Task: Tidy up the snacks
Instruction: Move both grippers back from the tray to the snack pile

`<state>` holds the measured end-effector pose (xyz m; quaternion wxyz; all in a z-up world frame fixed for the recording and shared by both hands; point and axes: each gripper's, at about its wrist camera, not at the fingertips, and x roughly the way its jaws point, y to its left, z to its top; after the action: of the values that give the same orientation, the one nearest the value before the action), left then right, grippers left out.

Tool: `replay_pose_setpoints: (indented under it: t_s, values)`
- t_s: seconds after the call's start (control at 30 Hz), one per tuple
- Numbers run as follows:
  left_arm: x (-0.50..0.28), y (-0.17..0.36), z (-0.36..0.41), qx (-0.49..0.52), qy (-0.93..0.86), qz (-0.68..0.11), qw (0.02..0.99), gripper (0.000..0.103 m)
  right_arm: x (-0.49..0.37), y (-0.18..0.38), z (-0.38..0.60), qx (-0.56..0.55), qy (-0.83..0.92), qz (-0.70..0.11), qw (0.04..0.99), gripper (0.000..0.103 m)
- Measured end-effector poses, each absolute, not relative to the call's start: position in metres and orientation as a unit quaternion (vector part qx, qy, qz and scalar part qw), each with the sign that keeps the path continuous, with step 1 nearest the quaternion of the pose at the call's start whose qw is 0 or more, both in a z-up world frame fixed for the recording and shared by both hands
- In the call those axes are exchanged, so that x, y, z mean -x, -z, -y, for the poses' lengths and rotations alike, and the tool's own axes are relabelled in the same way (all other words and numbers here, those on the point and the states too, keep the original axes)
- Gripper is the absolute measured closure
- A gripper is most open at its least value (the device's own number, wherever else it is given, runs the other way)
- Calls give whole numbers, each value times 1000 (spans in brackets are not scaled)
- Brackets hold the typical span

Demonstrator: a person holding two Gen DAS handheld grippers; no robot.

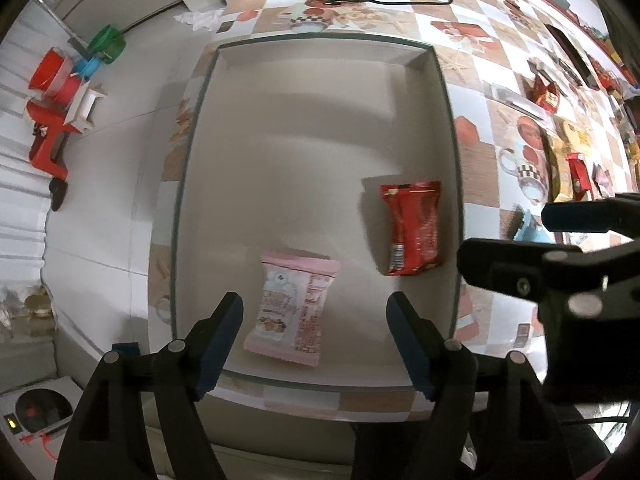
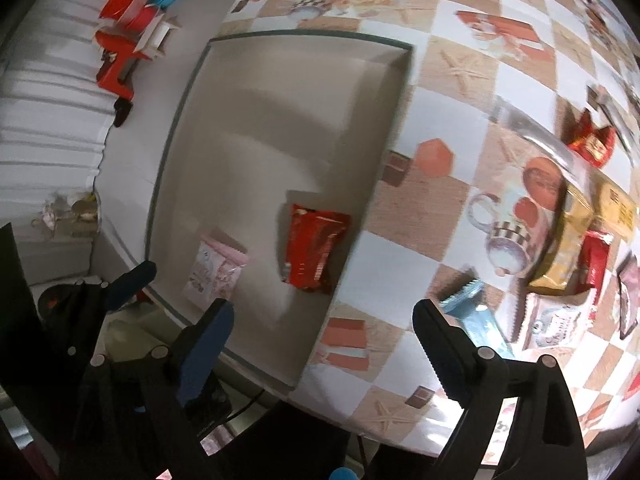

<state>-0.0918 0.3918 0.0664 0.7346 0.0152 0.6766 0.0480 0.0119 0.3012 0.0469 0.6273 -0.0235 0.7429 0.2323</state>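
Inside tray point(image 1: 192, 184): pink snack pkt point(image 1: 292, 312) near front edge, red pkt point(image 1: 414, 228) by right wall | my L gripper point(image 1: 316, 332) jaws apart over pink pkt, holding nothing | my R gripper point(image 2: 324, 344) apart, empty, over tablecloth point(image 2: 420, 240) near blue pkt point(image 2: 476, 316)

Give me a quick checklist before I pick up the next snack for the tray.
1. Right gripper open and holding nothing: ok.
2. Left gripper open and holding nothing: ok.
3. Room left in the tray: ok, only the pink packet and red packet lie in it, near the front.
4. Snack near the right gripper: ok, the blue packet lies on the tablecloth beside its right finger.
5. Blue packet lying free: cannot tell, its far end meets other packets.
6. Grippers apart from each other: ok.
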Motion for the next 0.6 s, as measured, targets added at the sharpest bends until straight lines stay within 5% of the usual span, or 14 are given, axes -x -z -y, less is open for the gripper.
replay_pose_setpoints:
  t_s: [0.6]
  values:
    - [66,-64,-270,-63,94,-694,711,24,-6,-1,-81,-110,2,-797,594,11]
